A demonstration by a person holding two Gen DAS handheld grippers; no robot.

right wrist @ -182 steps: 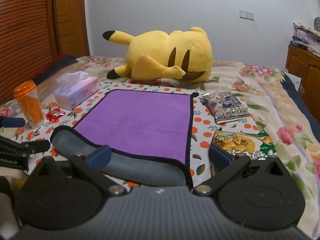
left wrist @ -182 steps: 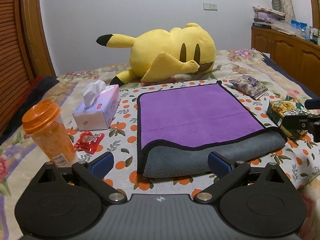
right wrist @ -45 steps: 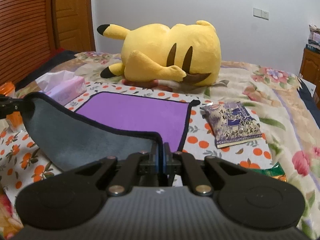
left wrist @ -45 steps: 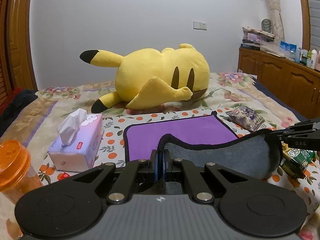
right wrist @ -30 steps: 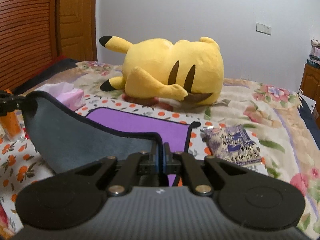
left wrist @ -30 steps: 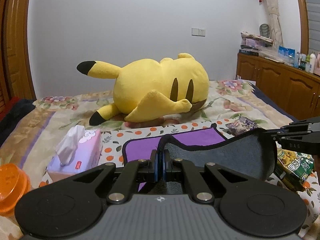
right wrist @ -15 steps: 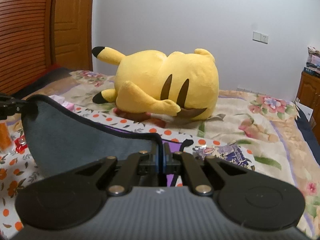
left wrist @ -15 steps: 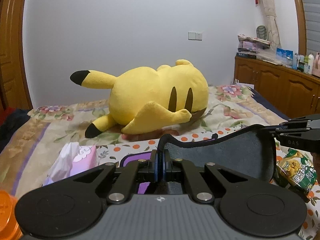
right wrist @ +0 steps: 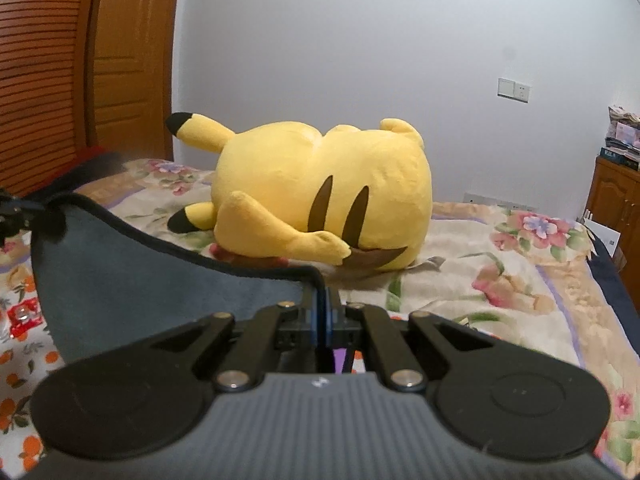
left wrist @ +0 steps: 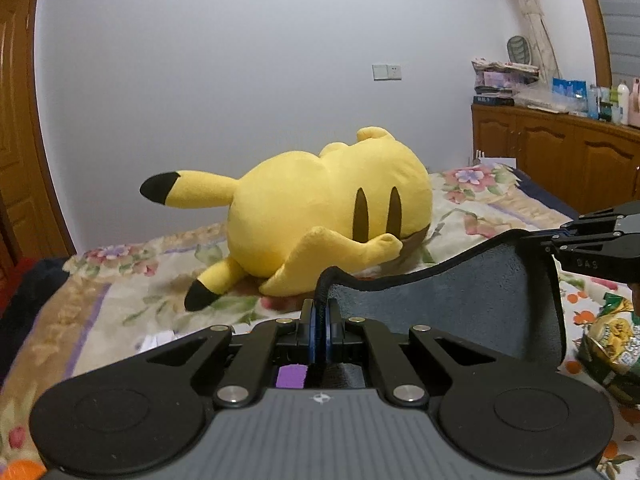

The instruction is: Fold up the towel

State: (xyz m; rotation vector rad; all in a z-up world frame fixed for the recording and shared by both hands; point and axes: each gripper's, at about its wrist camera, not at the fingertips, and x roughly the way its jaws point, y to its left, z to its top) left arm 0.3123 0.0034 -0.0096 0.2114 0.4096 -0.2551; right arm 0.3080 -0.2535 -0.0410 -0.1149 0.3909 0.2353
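The towel (left wrist: 460, 304) has a grey underside, a purple top and a black hem. Its near edge hangs lifted between my two grippers, grey side toward me. My left gripper (left wrist: 319, 312) is shut on the towel's left corner. My right gripper (right wrist: 322, 308) is shut on the right corner, and also shows at the right of the left wrist view (left wrist: 560, 240). The towel (right wrist: 152, 280) sags in a curve between them. A sliver of purple (left wrist: 291, 376) shows below the left gripper. The rest of the towel is hidden.
A big yellow plush toy (left wrist: 320, 204) lies on the flowered bed beyond the towel. A snack bag (left wrist: 612, 344) lies at the right. A red wrapper (right wrist: 24, 316) lies at the left. Wooden cabinets (left wrist: 560, 152) stand along the right wall.
Both grippers closed on the towel's near corners and have carried the edge up and forward toward the plush toy. The purple side has dropped out of sight beneath the lifted edge.
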